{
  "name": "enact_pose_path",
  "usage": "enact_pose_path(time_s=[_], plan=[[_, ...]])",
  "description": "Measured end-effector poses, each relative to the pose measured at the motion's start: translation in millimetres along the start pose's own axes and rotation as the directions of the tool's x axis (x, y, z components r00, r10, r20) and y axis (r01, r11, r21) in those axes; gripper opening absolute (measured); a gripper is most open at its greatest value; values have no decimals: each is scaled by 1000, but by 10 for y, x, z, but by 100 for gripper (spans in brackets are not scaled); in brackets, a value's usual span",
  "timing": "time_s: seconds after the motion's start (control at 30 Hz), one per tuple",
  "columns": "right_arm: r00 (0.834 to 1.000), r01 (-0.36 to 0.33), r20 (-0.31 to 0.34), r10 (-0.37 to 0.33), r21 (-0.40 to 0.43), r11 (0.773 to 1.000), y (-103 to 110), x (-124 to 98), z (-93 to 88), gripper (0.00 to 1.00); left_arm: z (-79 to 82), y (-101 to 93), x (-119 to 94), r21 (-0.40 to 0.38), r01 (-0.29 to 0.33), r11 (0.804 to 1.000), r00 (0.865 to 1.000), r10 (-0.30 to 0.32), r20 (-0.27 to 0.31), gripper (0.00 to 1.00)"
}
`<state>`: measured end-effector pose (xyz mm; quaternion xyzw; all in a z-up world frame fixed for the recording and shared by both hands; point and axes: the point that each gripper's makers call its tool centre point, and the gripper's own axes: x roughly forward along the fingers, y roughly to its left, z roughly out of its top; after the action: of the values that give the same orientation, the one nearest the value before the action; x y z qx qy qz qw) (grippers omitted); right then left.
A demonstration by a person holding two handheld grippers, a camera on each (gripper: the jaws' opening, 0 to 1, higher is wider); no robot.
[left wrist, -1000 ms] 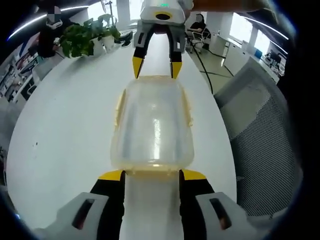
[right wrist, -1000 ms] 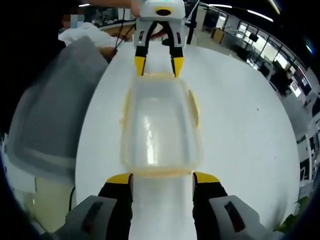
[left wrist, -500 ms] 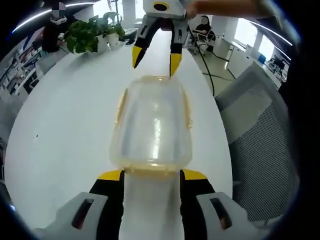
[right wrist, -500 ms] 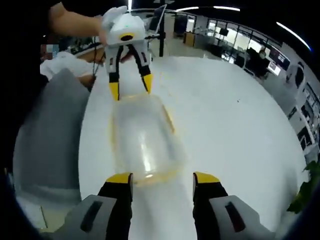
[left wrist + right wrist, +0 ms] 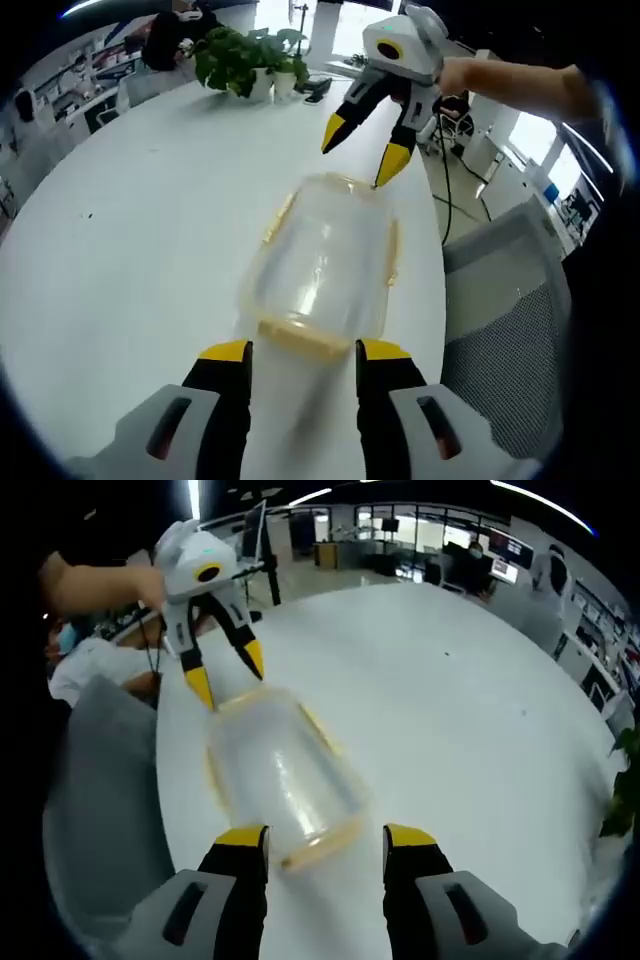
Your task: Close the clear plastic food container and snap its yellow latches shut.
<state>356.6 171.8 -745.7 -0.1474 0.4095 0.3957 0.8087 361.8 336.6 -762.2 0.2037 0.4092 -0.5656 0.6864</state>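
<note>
Right tongs [image 5: 362, 155] lifted off container [image 5: 322, 268]; container on counter [image 5: 130, 240] between both gaping, empty tongs; left tongs [image 5: 300, 352] near.

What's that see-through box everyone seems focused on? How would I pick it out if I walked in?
Look at the big white table and go to its edge nearest the grey mesh chair. There the clear plastic food container lies on the tabletop between the left hand-held gripper and the right hand-held gripper. It is the one transparent thing there, trimmed with yellow latches along its rim.
</note>
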Motion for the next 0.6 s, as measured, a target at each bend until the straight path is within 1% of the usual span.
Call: enact_pose_path(time_s=[0.07, 0.13, 0.17, 0.2, 0.23, 0.27, 0.37, 0.4, 0.43, 0.53, 0.6], plan=[[1000, 6, -4, -6, 49, 999, 4, -1, -9, 44, 10, 16, -1, -44, -11, 999, 1000, 11, 8, 40], [1000, 27, -15, -26, 54, 998, -24, 6, -36, 43, 22, 19, 10, -94, -20, 995, 1000, 22, 18, 40], [999, 33, -21, -32, 70, 997, -21, 14, -50, 43, 38, 9, 22, -129, -19, 991, 999, 23, 29, 40], [999, 38, -28, -36, 93, 995, -8, 16, -66, 43, 31, 5, 30, -160, -20, 987, 999, 25, 26, 40], [998, 46, -36, -42, 133, 990, -3, 27, -90, 43, 28, -1, 44, -180, -18, 984, 999, 23, 28, 40], [998, 55, -37, -50, 148, 987, -13, 28, -102, 42, 5, 3, 59, -221, -23, 975, 999, 29, 20, 40], [998, 60, -22, -57, 239, 969, -26, 38, -106, 41, -22, 15, 70, -297, -44, 954, 999, 51, 14, 37], [998, 68, -11, -68, 274, 959, -54, 38, -98, 41, -27, 13, 74, -337, -43, 940, 999, 52, 18, 36], [998, 67, -8, -68, 289, 955, -58, 40, -97, 41, -41, 15, 77, -359, -46, 932, 998, 54, 13, 35], [996, 85, -13, -85, 304, 949, -88, 42, -108, 40, -51, 26, 80, -402, -59, 914, 998, 70, 11, 35], [996, 84, -21, -81, 305, 949, -67, 52, -126, 40, -53, 25, 81, -407, -63, 911, 997, 72, 8, 36]])
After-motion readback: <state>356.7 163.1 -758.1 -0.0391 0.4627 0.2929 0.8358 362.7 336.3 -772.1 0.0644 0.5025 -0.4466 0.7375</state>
